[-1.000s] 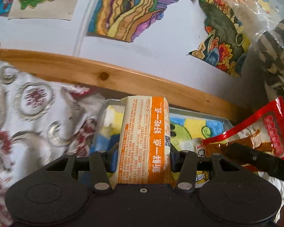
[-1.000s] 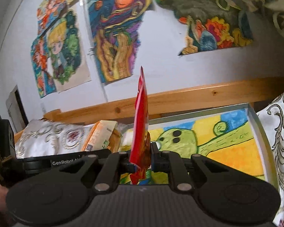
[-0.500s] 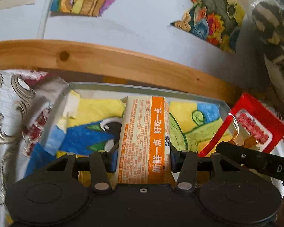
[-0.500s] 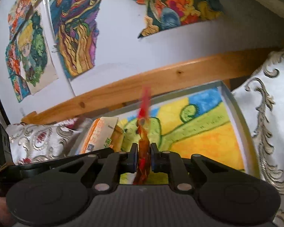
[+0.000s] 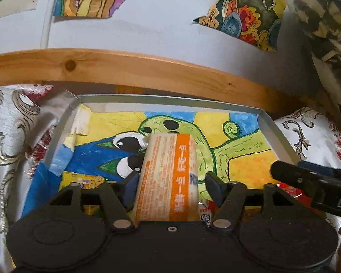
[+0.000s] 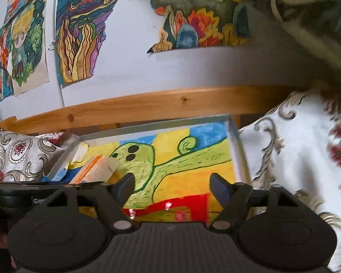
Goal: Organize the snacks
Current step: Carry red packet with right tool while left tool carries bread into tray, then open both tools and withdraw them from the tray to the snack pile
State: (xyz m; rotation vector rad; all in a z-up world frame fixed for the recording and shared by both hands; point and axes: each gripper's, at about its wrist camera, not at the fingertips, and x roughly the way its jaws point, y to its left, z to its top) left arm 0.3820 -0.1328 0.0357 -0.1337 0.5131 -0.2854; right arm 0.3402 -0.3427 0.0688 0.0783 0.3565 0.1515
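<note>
Left wrist view, left gripper spread wide around orange snack pack, right gripper wide, empty, red packet in tray beneath.

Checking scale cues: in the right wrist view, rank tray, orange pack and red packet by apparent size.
1. tray, largest by far.
2. orange pack and red packet: unranked; both are partly hidden by the grippers, and the packet lies nearer the camera.
</note>
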